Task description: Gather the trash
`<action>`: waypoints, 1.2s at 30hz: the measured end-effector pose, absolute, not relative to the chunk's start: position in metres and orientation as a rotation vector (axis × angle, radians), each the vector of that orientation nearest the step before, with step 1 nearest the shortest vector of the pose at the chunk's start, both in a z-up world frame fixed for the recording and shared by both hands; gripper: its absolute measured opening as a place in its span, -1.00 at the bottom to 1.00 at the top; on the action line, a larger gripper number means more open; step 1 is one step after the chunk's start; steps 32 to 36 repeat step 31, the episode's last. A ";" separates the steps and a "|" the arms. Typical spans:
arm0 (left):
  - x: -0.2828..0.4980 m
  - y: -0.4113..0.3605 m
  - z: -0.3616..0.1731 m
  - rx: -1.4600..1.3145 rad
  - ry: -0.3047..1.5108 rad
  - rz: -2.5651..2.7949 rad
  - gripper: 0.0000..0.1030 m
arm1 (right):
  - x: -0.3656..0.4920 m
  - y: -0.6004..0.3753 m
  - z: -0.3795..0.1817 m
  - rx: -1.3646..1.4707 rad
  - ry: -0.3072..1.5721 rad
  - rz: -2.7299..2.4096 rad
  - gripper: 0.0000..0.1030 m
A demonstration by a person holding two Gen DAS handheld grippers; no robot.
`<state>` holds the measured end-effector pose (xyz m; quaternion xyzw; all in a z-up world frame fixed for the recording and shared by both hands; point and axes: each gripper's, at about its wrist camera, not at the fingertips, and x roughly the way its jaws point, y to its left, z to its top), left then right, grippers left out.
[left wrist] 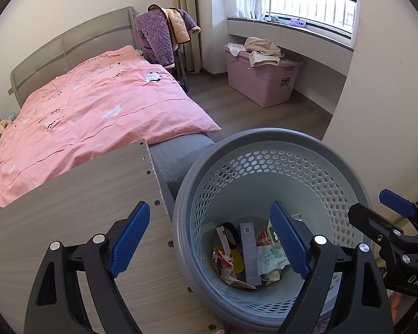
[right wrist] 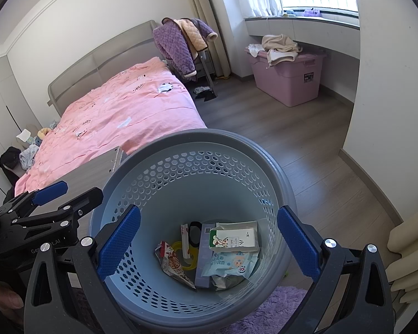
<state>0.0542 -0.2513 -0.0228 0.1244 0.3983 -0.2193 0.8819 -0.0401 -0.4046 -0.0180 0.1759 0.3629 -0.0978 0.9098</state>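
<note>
A grey perforated trash basket (left wrist: pixel 264 139) stands beside a wooden table; it also shows in the right wrist view (right wrist: pixel 197 139). Inside lie several pieces of trash: a white-green carton (right wrist: pixel 234 240), a blue wet-wipe pack (right wrist: pixel 231 264), a red snack wrapper (right wrist: pixel 172 267) and a grey box (left wrist: pixel 249 253). My left gripper (left wrist: pixel 211 243) is open and empty, hovering over the basket's left rim. My right gripper (right wrist: pixel 209 246) is open and empty above the basket's mouth. The right gripper shows in the left wrist view (left wrist: pixel 387 211), and the left gripper shows in the right wrist view (right wrist: pixel 58 194).
A wooden table top (left wrist: pixel 69 208) lies left of the basket. A bed with a pink duvet (left wrist: pixel 97 105) is behind it. A pink storage bin (left wrist: pixel 262 80) with clothes stands under the window. A purple rug (right wrist: pixel 276 311) lies under the basket.
</note>
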 end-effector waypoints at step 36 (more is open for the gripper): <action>0.055 -0.251 -0.024 0.262 0.832 -0.456 0.63 | -0.040 -0.404 -0.019 0.365 0.748 -0.199 0.88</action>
